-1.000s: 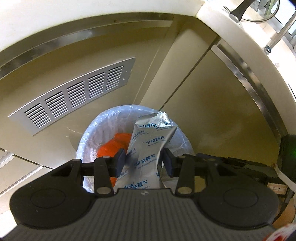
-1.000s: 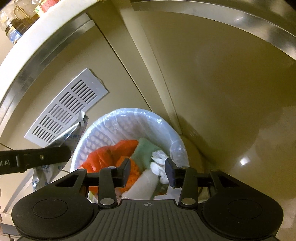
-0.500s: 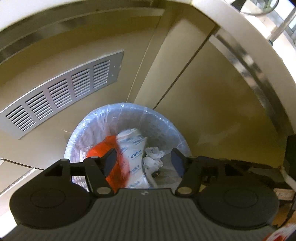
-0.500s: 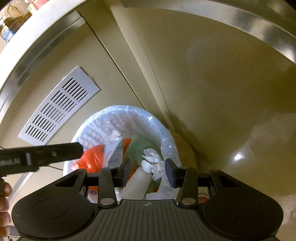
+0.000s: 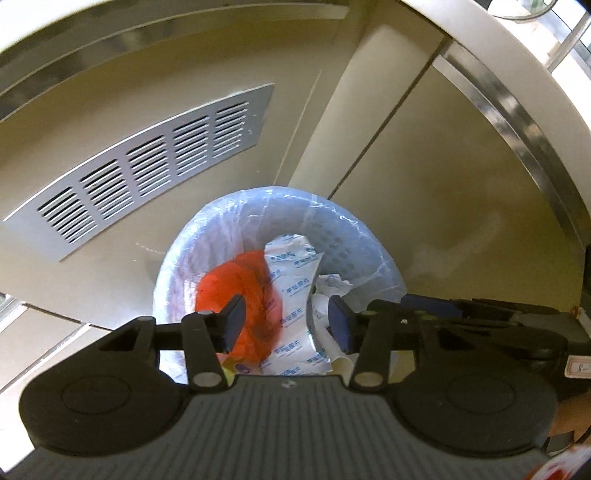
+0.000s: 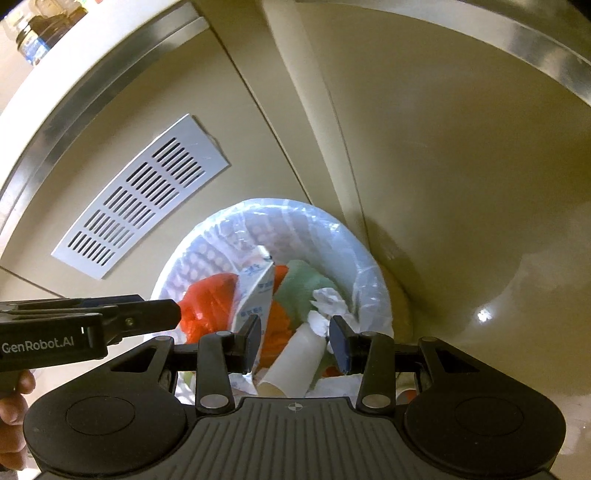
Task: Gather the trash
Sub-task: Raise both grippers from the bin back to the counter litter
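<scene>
Left wrist view. Left gripper (image 5: 286,319) hangs over the trash bin (image 5: 376,254), fingers spread apart, nothing between them. Bin is round, lined with a clear plastic bag, standing on the floor against a beige cabinet front. Inside it: silver foil packet (image 5: 295,291) with blue print, lying tilted on top of the heap; orange plastic bag (image 5: 236,284) touching the packet's left side; crumpled white tissue (image 5: 330,286) just beside its right side. Grey vent grille (image 5: 147,162) set in the cabinet panel, up and left of the bin. Steel trim strip runs along the panel edge at far right.

Right wrist view. Right gripper (image 6: 295,341) also above the bin (image 6: 365,254), fingers released and empty. Foil packet (image 6: 256,301) stands nearly on edge among the rubbish, orange bag (image 6: 207,299) to its left. Pale green item (image 6: 301,291) right of the packet, white tissue (image 6: 330,301) next to that, a white paper cup (image 6: 299,360) lying on its side near the front. Left gripper (image 6: 147,315) enters from the left edge over the bin rim; its fingers cannot be made out from here. Vent grille (image 6: 144,194) upper left of the bin. Jars on the bench (image 6: 33,33) at top left, blurred.
</scene>
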Demonstrator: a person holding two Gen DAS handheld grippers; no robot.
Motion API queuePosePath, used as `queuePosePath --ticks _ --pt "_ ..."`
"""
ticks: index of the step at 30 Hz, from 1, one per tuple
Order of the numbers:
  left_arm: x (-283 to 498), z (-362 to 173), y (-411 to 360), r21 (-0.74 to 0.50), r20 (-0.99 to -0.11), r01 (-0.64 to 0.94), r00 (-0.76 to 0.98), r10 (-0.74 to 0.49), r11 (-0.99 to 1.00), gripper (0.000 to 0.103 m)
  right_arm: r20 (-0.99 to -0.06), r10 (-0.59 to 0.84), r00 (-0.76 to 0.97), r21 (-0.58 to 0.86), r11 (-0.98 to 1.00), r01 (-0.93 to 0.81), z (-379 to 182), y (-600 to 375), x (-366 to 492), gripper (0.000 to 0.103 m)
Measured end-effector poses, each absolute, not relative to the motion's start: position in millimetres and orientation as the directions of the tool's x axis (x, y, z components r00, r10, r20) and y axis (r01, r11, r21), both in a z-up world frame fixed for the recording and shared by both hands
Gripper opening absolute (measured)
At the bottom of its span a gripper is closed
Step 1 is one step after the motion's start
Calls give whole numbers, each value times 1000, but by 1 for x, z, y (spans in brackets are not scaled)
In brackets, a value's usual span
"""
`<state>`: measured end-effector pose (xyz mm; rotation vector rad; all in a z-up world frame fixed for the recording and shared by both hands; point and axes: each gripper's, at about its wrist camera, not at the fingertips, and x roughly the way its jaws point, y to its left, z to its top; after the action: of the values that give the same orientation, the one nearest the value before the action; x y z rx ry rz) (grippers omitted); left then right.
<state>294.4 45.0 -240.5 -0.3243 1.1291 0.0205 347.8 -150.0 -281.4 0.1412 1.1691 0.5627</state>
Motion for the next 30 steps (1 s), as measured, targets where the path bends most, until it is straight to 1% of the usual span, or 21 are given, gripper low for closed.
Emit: queuePosePath --ticks 9,17,24,30 --pt "264 -213 62 -222 -893 -210 435 -113 952 45 -824 501 263 385 837 -389 -250 -143 335 42" --pt "236 -171 74 -204 -880 -218 469 -81 954 45 -818 507 272 371 826 -424 -210 -147 316 42" --pt "211 -129 82 -213 -846 -211 529 -72 954 45 -800 519 301 368 821 -437 -169 -153 295 42" --pt "196 -93 86 -221 -797 -192 600 -64 956 45 -771 529 354 371 826 -424 -135 -165 283 42"
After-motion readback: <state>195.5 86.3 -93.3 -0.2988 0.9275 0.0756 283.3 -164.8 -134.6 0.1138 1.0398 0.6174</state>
